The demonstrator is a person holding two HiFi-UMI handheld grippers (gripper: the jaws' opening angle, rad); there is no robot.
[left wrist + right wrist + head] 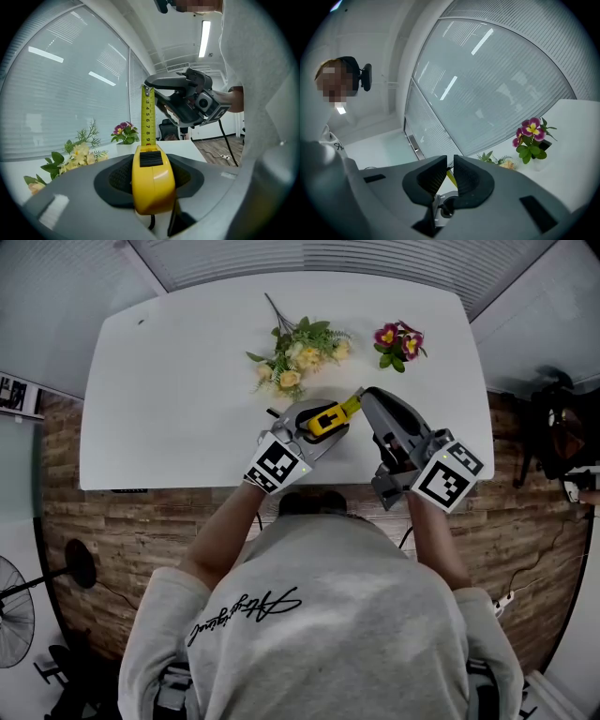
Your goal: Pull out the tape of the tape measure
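Note:
The yellow tape measure (324, 418) is clamped between the dark pads of my left gripper (317, 424), just above the white table (169, 390) near its front edge. In the left gripper view its case (152, 180) fills the gap between the jaws. A short length of yellow tape (148, 117) runs straight out from the case to my right gripper (187, 98). My right gripper (363, 395) is shut on the tape's end. In the right gripper view its jaws (450, 171) stand almost together with a sliver of yellow tape (451, 178) between them.
A bunch of yellow and white flowers (298, 357) lies just beyond the grippers. A small pot of purple flowers (398, 341) stands at the back right. The table's front edge runs close under both hands. A window with blinds lies beyond the table.

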